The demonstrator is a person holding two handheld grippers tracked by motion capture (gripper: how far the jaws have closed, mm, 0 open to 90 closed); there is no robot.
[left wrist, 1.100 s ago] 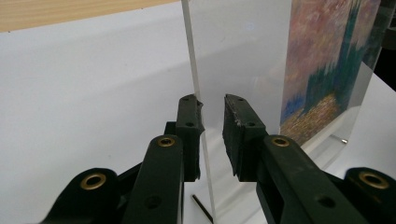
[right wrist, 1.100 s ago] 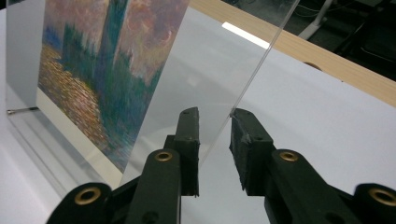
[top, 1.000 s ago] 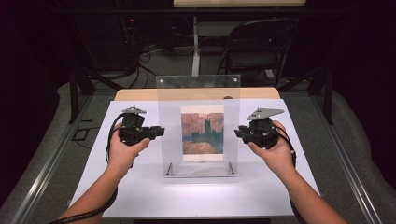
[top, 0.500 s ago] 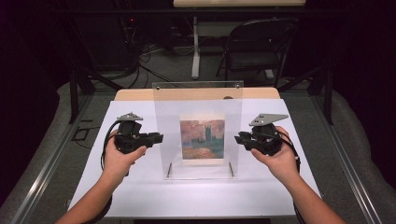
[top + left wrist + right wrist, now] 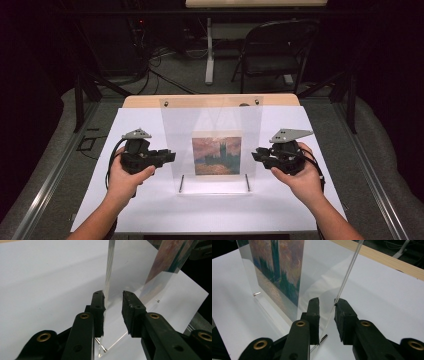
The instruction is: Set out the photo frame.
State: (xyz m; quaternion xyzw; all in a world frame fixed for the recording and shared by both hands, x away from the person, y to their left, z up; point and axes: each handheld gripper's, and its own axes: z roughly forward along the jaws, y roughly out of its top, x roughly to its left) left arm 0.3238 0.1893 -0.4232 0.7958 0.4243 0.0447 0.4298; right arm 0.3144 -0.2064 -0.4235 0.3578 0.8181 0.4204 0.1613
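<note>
Wooden counter (image 5: 280, 100) mid-frame, white sheet (image 5: 150, 205) covering most of it, clear acrylic picture frame (image 5: 212, 125) standing upright at centre

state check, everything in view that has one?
acrylic frame: upright, standing on the white sheet
print: mounted in the frame, facing the person
left gripper: open, jaws have just been opening, frame's edge between them, one pad clear of it
right gripper: apparently shut on the frame's other edge
</note>
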